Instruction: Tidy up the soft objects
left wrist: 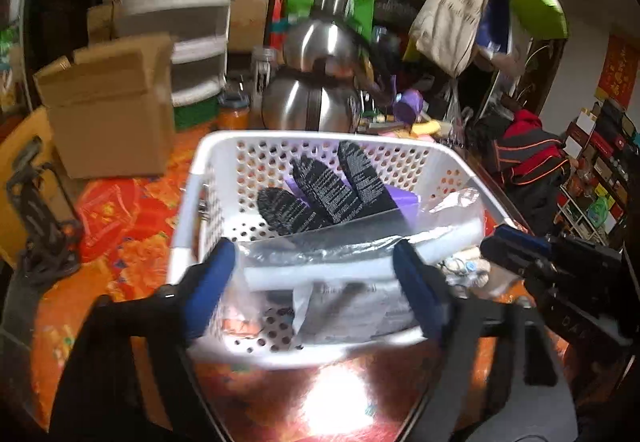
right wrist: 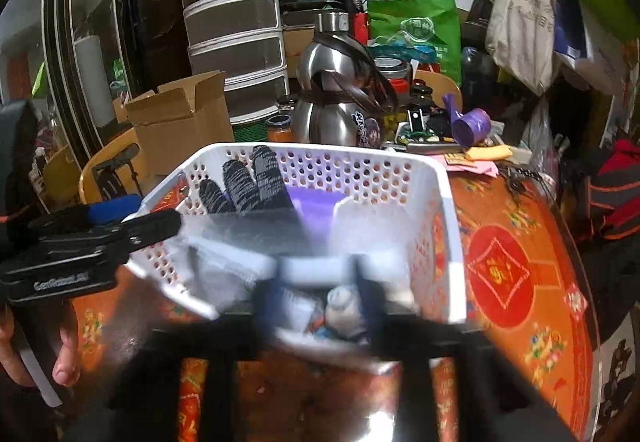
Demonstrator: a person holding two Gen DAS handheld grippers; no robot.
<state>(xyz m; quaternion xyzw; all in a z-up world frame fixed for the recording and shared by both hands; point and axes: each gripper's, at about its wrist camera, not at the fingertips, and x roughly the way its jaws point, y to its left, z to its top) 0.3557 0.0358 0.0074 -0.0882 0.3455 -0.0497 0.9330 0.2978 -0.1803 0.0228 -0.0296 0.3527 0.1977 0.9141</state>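
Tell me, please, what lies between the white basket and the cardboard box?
In the left wrist view, only bare orange patterned tablecloth shows between the white basket and the cardboard box.

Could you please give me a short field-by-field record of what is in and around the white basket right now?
container: white perforated plastic basket on the red-orange patterned tablecloth
contents: black-and-grey knitted glove, purple flat item, clear plastic bag
left claw: open, its blue fingers over the basket's near part
right claw: blurred, at the basket's near rim; state unclear
behind basket: steel kettle, brown cardboard box
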